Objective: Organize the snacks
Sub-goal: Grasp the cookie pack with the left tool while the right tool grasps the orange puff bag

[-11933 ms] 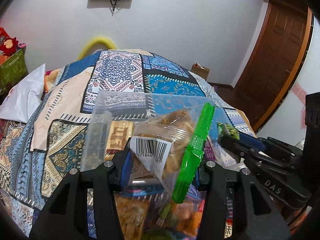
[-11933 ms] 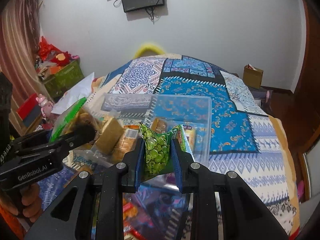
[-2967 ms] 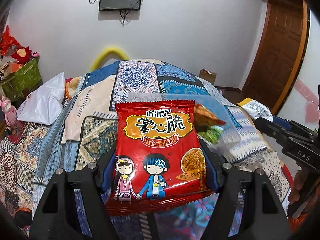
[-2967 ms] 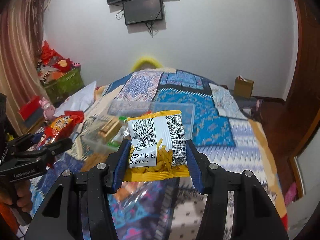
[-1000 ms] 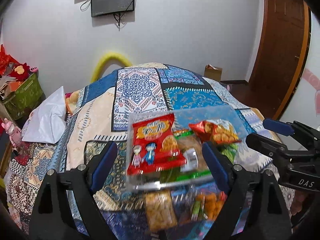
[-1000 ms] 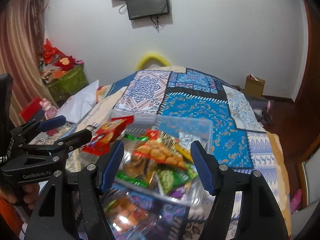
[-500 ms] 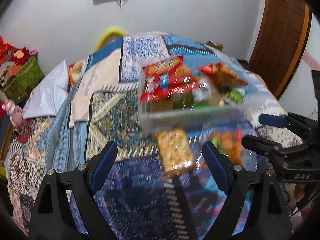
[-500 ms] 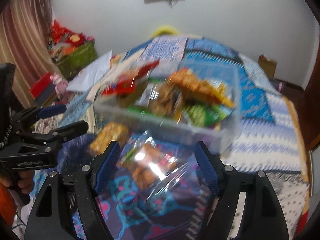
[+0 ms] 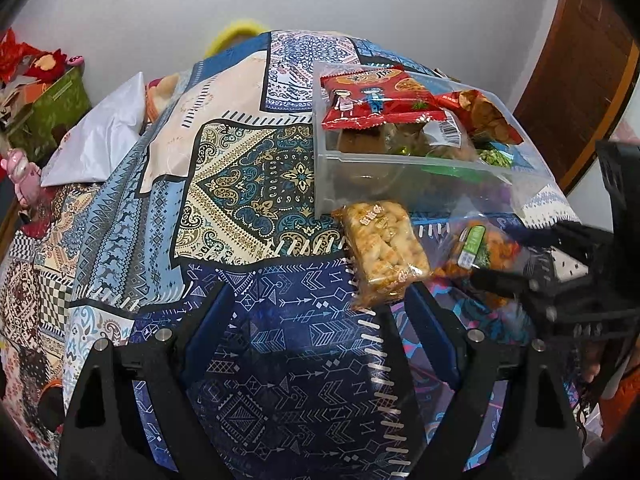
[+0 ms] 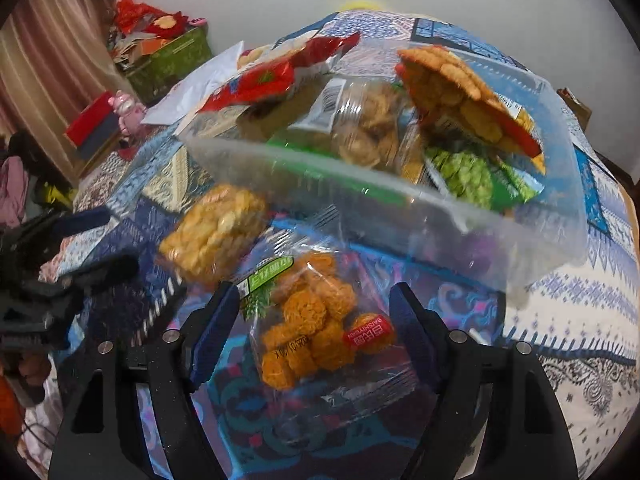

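The right gripper (image 10: 314, 316) has its jaws opening around a clear bag of orange puffed snacks (image 10: 316, 334), pads not pressing it. The left gripper (image 9: 320, 312) gapes wide, empty, with the yellow rice-cracker pack (image 9: 382, 248) just ahead. Both packs lie on the bedspread in front of the clear plastic bin (image 9: 400, 176), already heaped. The risk, as I judge it: slippery, crinkly film could slide out of a shallow pinch, and another pack dropped on the overfull bin may tip the red noodle-snack bag (image 9: 372, 98) off. The patchwork bedspread (image 9: 248, 184) is soft and uneven; white wall and wooden door (image 9: 584, 64) lie beyond.
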{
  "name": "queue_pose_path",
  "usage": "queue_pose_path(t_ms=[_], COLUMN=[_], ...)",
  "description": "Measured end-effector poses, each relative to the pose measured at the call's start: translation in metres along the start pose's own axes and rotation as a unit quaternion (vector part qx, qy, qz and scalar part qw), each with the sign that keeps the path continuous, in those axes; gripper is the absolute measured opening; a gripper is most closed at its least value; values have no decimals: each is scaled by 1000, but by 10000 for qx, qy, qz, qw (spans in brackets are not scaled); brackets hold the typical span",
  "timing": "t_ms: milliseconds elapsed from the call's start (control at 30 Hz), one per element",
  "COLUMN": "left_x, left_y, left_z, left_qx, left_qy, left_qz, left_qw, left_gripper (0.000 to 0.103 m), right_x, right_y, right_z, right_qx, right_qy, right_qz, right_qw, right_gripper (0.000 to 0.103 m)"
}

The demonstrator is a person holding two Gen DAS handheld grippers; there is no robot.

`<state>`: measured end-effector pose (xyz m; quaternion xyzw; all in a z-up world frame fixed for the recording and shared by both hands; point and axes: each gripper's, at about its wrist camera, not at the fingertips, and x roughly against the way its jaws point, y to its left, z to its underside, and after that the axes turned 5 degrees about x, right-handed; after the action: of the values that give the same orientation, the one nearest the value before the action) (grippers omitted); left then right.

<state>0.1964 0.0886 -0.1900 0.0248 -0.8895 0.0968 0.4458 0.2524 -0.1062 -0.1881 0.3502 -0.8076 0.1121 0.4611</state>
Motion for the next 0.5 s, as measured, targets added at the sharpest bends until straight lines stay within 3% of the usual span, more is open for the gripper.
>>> queue_pose_path(t_ms=[200, 267, 400, 500], left_x=[-3, -7, -17, -29], left_y=[-8, -14, -25, -33], left_z=[-6, -8, -13, -16], left_qx=[8, -1, -51, -97], left_qy=[-29, -7, 51, 117], left_qz=[132, 170, 254, 266], left_qw=[9999, 9999, 9997, 9995], left_gripper=[87, 87, 87, 87], right_x=[-8, -8, 1, 13], right_y=[9, 12, 8, 3], right_z=[13, 13, 14, 19], right_qx=[178, 249, 141, 79], right_qy=[126, 89, -105, -263], right_qz=[81, 241, 144, 265], right_qw=[9997, 9994, 9997, 9993], right_gripper=[79, 74, 62, 59])
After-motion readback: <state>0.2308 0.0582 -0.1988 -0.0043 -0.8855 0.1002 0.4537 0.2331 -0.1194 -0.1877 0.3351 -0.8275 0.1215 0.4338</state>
